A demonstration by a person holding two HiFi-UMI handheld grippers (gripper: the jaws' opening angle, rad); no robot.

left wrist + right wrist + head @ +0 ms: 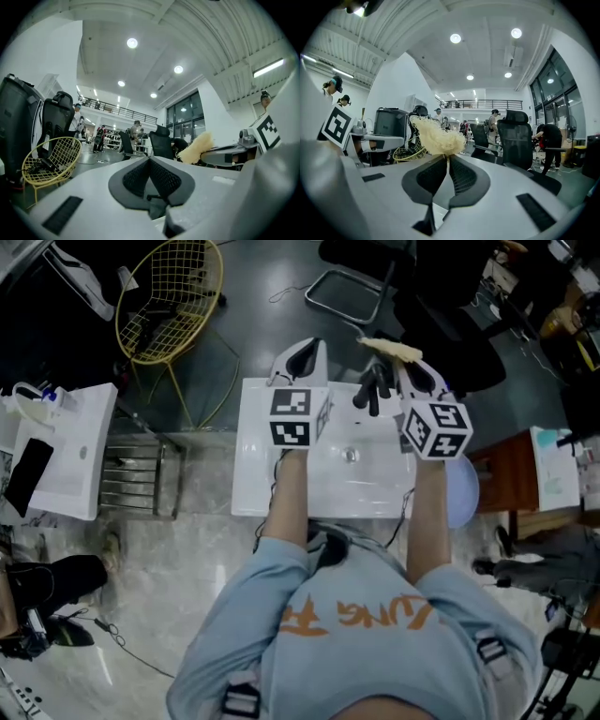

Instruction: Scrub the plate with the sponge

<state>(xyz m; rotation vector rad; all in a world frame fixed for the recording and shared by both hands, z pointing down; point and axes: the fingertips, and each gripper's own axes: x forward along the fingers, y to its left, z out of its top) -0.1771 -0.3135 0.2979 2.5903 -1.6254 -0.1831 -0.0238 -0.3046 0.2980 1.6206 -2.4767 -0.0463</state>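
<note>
While the head view looks down, sponge (392, 350) sticks out past the tip of right tool (408, 367), above sink (258, 456). Left gripper view: left tool (150, 159) closed, empty, sponge (197, 147) to its right. Right gripper view: jaws clamped on sponge (436, 136).

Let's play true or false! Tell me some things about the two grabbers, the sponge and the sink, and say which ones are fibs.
1. The right gripper pinches a fluffy yellow sponge. True.
2. The left gripper holds a plate. False: its jaws are shut together with nothing between them.
3. A yellow wire chair stands on the floor past the white sink. True.
4. The sponge lies in the sink. False: it is up in the air, gripped in the right gripper's jaws.
</note>
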